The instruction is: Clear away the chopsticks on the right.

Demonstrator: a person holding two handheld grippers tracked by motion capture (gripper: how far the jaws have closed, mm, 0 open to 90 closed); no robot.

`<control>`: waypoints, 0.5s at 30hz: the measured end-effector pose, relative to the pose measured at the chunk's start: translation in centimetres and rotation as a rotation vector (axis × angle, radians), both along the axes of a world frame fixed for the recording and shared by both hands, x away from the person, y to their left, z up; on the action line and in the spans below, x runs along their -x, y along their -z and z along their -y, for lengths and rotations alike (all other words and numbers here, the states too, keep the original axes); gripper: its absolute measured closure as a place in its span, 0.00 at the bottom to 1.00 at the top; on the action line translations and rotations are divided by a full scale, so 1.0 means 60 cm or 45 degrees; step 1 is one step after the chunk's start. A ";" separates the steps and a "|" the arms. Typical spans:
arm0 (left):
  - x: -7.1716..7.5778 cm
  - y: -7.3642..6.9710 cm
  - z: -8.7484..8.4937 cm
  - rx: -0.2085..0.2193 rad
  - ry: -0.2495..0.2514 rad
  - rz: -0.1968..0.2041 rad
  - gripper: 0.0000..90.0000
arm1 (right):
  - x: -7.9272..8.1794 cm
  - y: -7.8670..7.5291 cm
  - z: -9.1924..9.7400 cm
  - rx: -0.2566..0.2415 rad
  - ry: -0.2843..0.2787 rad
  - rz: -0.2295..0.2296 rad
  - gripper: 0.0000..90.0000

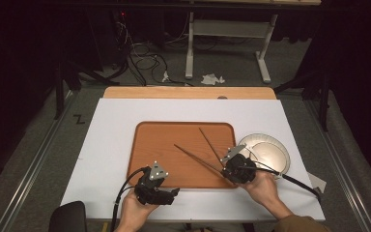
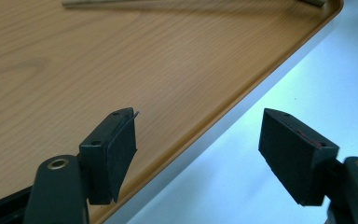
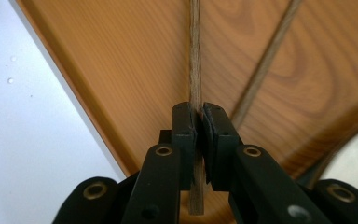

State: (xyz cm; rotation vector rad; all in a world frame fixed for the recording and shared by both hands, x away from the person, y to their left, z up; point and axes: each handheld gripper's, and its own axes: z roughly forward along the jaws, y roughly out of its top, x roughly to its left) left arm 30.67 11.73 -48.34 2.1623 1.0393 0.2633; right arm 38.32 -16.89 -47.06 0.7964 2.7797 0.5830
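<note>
Desk (image 1: 111, 145): white-topped, with a bare wooden strip (image 1: 188, 93) showing along its far edge.

Tray (image 1: 159, 145): wooden, rounded corners, lying at the middle of the desk. In the left gripper view its rim (image 2: 242, 93) is running diagonally across the frame, with white desk surface (image 2: 307, 84) beyond it.

Chopsticks: 2 thin wooden sticks lying over the right half of the tray, spreading apart toward the far side. The first chopstick (image 1: 193, 156) is pointing toward the tray's middle; the second chopstick (image 1: 208, 141) is pointing toward the tray's far right corner. Their near ends are meeting at the right claw.

Plate (image 1: 265, 150): round, pale, sitting on the desk just beside the tray's right edge, with a smaller pale disc inside it. Its rim is showing at the lower right corner of the right gripper view (image 3: 354, 158).

Left claw (image 1: 172, 193): held in the left hand (image 1: 133, 212) at the tray's near edge. In the left gripper view (image 2: 198, 154) its jaws are standing wide apart with nothing between them, one over the tray, the other over the white desk.

Right claw (image 1: 226, 170): held in the right hand (image 1: 265, 188) at the tray's near right corner. In the right gripper view (image 3: 199, 135) its jaws are pressing tight on 1 chopstick (image 3: 195, 56), which is running straight up the frame; the other chopstick (image 3: 265, 56) is slanting off to the right, outside the jaws.

Floor (image 1: 29, 159): grey, carrying cables (image 1: 145, 63) and a crumpled piece of paper (image 1: 211, 78) beyond the desk.
</note>
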 end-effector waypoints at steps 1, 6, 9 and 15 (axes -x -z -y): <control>0.000 -0.001 0.000 0.003 -0.002 0.000 0.31 | 0.000 0.003 -0.002 0.000 -0.002 -0.011 0.94; 0.000 -0.001 0.001 -0.002 0.004 0.003 0.31 | 0.001 0.016 -0.009 0.019 -0.013 -0.028 0.94; 0.000 -0.001 0.001 0.000 0.001 0.002 0.31 | 0.000 0.021 -0.011 0.013 -0.026 -0.022 0.94; 0.000 -0.001 0.002 -0.005 0.006 0.004 0.31 | 0.001 0.017 -0.012 -0.025 -0.033 0.008 0.84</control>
